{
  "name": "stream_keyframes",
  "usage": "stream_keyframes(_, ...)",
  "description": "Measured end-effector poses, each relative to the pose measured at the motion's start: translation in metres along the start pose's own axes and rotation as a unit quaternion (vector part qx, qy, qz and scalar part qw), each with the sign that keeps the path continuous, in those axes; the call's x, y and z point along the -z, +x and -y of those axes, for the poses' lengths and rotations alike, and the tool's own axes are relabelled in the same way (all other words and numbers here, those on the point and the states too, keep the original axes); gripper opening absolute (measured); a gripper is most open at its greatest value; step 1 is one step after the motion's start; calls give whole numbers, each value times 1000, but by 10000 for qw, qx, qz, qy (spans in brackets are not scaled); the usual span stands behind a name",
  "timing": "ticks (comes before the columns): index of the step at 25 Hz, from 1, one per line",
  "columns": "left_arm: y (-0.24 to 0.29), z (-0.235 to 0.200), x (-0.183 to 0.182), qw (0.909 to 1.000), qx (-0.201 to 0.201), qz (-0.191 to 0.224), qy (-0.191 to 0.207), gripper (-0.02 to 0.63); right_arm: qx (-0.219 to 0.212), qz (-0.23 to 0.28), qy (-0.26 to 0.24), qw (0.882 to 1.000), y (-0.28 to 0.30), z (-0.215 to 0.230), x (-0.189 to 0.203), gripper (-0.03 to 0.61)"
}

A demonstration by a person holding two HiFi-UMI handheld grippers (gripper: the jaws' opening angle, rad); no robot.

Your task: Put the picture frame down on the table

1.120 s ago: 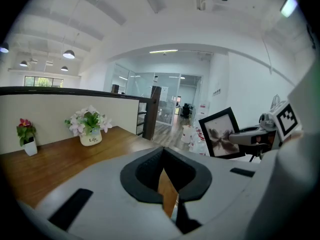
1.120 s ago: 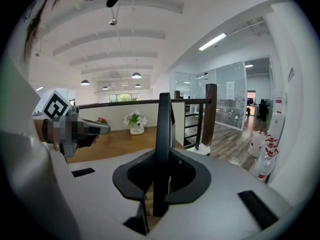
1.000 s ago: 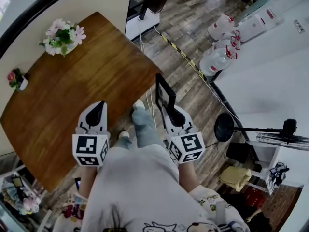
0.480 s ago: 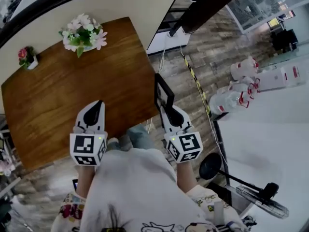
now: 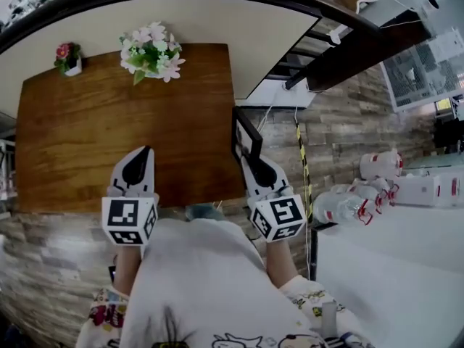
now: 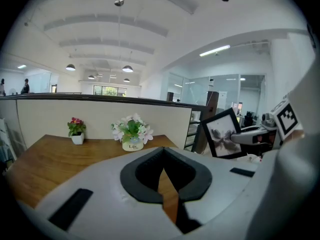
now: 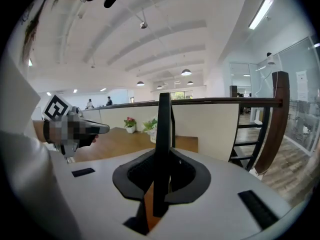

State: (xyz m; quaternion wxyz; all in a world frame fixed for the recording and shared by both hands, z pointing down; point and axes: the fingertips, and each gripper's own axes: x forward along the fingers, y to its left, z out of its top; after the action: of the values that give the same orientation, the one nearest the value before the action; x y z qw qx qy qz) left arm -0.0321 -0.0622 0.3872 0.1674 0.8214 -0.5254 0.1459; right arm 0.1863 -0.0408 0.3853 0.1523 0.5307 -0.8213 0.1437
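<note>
Right gripper [image 5: 249, 159] clamped on the upright picture frame [image 5: 246, 132]; left gripper [image 5: 143, 153] jaws together on nothing

The frame's bottom edge is hidden inside the jaws, and the right gripper view shows only its thin side. It hangs just beside the 3 o'clock edge of the wooden table [image 5: 87, 136]. Flowers [image 5: 151, 49] stand at the table's 12 o'clock by a low wall [image 5: 217, 20], with plank floor [image 5: 341, 136] around
</note>
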Motion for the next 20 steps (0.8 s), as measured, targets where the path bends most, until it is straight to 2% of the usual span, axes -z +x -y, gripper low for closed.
stream_keyframes(4,-1,1,-3,9994,-328,30,-76,3,-325,5,-4,9995,12,8,-3,40)
stream_keyframes(8,-1,0,-7,9988,-479,38,-75,3,-496,16,29,9988,22,11,-7,40)
stream_keyframes(20,9,-16,-11,9992,-384,36,-37,3,-542,1,64,9985,44,-1,-14,40)
